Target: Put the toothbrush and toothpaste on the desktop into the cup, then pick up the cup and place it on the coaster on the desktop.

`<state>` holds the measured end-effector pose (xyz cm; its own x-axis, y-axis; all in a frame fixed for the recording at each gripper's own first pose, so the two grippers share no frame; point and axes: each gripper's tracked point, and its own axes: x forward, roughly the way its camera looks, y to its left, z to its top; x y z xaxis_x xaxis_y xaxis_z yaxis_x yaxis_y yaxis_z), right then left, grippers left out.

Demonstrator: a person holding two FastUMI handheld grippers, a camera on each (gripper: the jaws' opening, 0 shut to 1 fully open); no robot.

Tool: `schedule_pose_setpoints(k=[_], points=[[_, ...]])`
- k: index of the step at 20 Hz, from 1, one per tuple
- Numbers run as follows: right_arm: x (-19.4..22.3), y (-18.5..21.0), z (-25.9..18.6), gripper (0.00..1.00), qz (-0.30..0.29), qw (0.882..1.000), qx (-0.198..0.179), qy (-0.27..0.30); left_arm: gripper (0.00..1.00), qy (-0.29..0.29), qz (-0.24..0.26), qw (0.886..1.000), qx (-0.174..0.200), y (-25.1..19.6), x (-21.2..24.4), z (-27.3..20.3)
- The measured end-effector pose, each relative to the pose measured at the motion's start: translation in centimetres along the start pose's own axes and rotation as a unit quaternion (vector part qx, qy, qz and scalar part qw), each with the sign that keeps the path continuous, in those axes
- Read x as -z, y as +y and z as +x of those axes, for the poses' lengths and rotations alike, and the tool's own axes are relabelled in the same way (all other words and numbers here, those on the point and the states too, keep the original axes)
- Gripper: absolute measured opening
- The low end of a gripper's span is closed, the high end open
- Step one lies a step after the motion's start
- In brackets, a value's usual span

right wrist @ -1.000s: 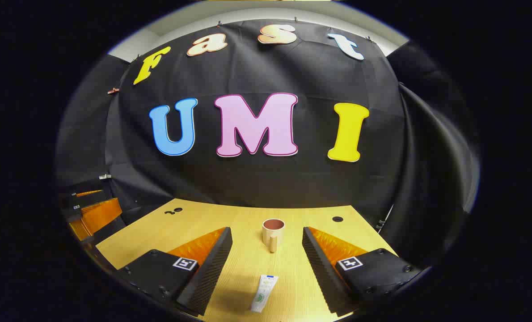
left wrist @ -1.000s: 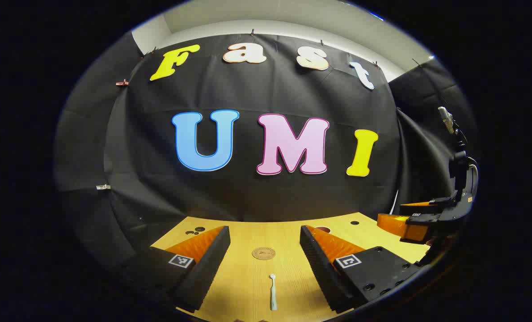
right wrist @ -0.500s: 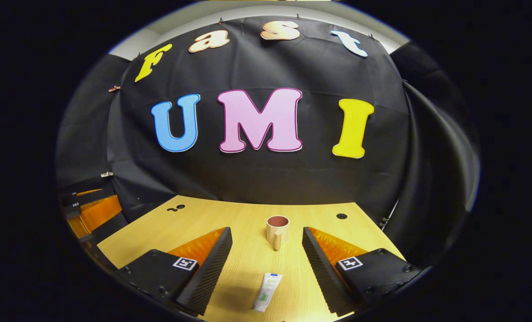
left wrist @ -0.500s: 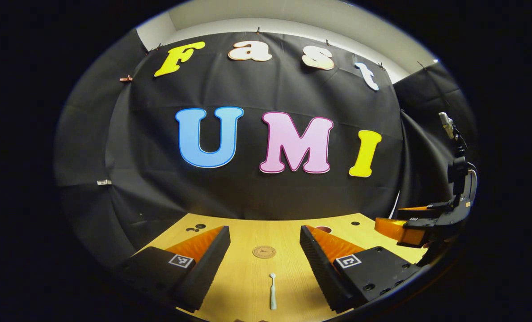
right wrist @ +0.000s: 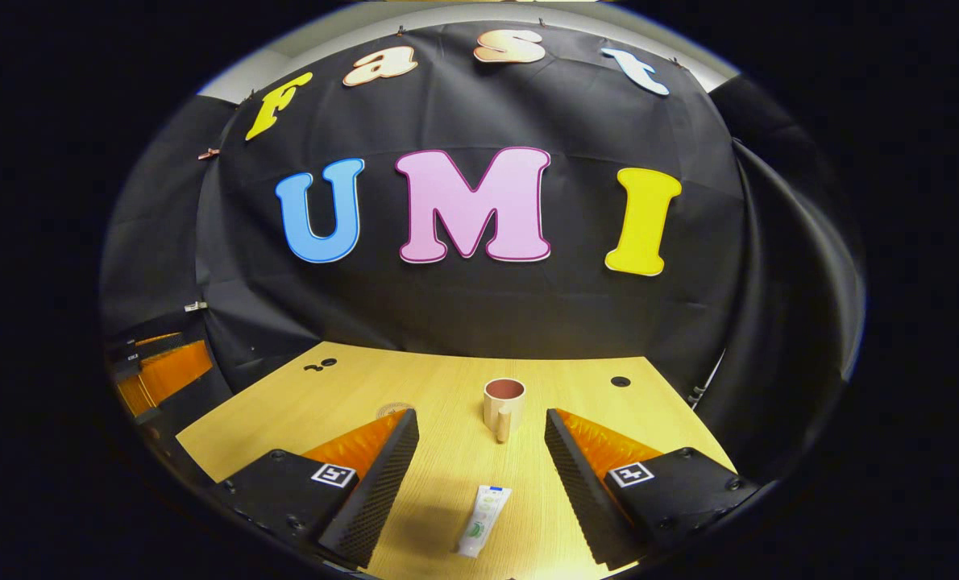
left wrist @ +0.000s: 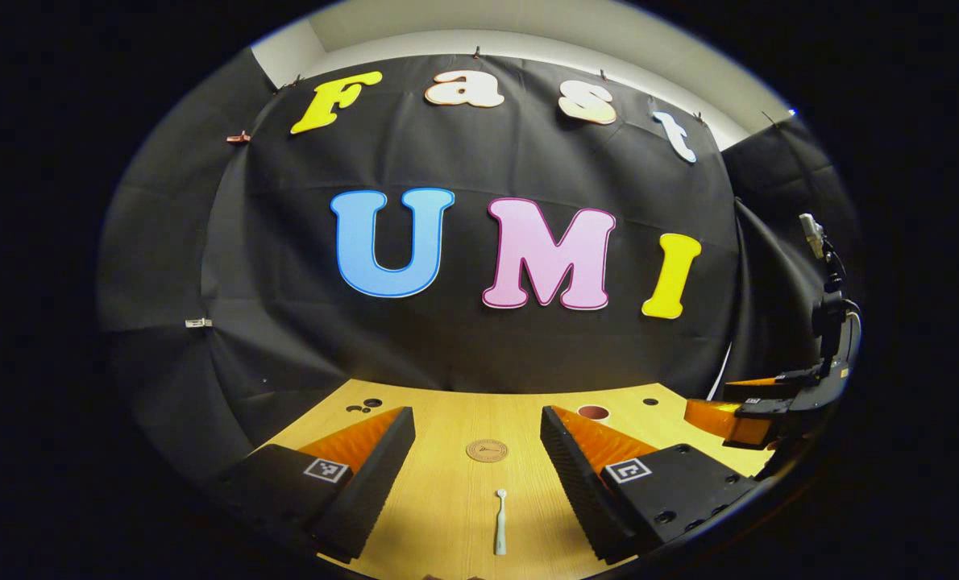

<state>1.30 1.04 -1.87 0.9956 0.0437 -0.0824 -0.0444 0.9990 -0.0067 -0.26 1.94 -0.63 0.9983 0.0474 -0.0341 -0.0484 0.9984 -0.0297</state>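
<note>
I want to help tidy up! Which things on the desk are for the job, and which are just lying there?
For the job: toothbrush, toothpaste, cup, coaster.
Just there: the desk's small dark holes.

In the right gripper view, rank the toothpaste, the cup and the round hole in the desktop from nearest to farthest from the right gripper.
1. Toothpaste: lying flat between the right gripper's open fingers, just ahead.
2. Cup: upright farther along the desktop, handle facing the gripper.
3. Round hole: near the desktop's far edge, off to the right.
</note>
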Motion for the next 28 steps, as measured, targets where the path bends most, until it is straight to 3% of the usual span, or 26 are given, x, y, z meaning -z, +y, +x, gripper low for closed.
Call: schedule_pose_setpoints(k=[6, 10, 17, 28], points=[[1.5, 0.0, 4.8, 0.98, -0.024, 0.998, -0.015, 0.06, 0.99, 0.004, 0.006, 1.0, -0.007, 0.4, -0.1, -0.2], [6.3, -0.3, 7.7, 0.98, -0.026, 0.986, -0.025, 0.165, 1.0, 0.015, -0.001, 1.0, -0.025, 1.3, 0.7, -0.2], [15.9, 0.3, 8.5, 0.98, -0.014, 0.945, -0.026, 0.326, 1.0, 0.047, -0.027, 0.996, -0.069, 3.2, 3.4, -0.5], [26.5, -1.4, 5.1, 0.99, 0.016, 0.885, 0.002, 0.465, 0.97, 0.099, -0.039, 0.99, -0.093, 3.7, 7.3, -1.1]])
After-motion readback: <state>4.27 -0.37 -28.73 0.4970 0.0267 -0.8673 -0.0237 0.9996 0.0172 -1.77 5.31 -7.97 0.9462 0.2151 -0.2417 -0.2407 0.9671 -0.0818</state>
